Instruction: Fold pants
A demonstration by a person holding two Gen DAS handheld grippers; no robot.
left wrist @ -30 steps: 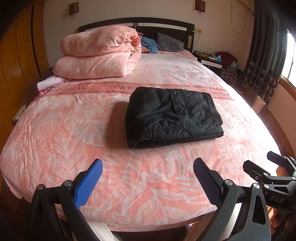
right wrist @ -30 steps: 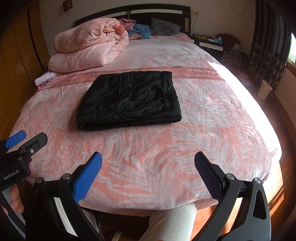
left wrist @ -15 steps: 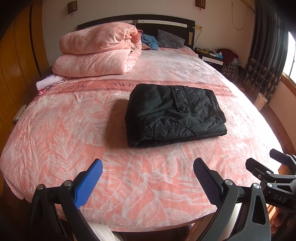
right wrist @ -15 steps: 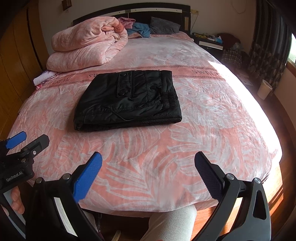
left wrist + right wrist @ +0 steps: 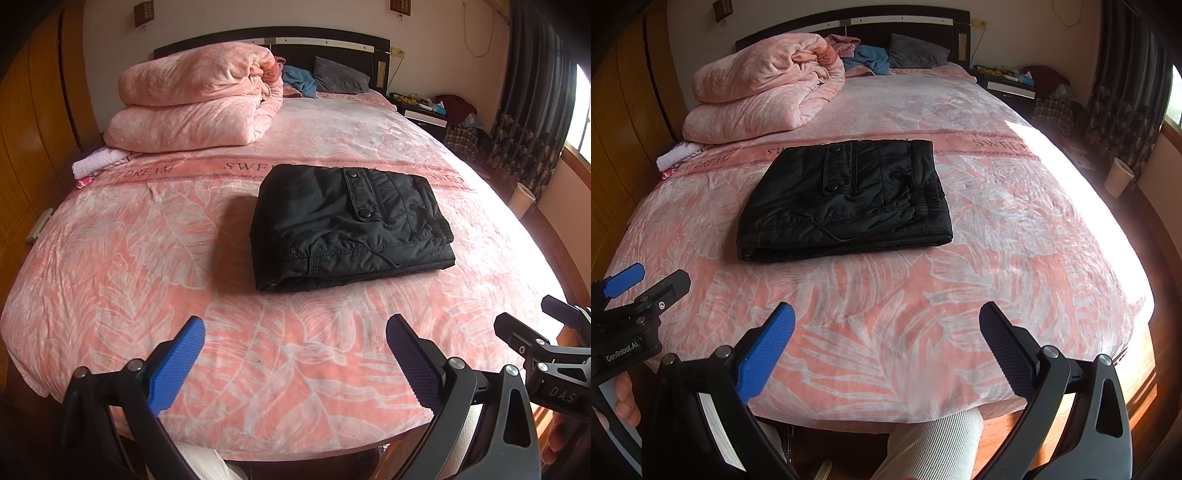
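Note:
The black pants (image 5: 347,225) lie folded into a flat rectangle on the pink leaf-patterned bedspread (image 5: 122,258), a snap pocket flap on top. In the right wrist view the pants (image 5: 846,203) sit left of centre. My left gripper (image 5: 295,332) hovers over the bed's near edge, open and empty, well short of the pants. My right gripper (image 5: 886,321) is likewise open, empty and back from the pants. Each gripper shows at the side of the other's view: the right gripper (image 5: 532,325) at right, the left gripper (image 5: 646,277) at left.
A folded pink quilt (image 5: 195,99) is stacked at the bed's far left, with a grey pillow (image 5: 340,75) and blue clothes by the headboard. A nightstand (image 5: 424,110), curtains and a white bin (image 5: 521,199) stand to the right. Wooden wardrobe doors line the left.
Both grippers have risen and drawn slightly nearer the pants, which sit a little lower and larger in both views. The pants have not moved on the bed.

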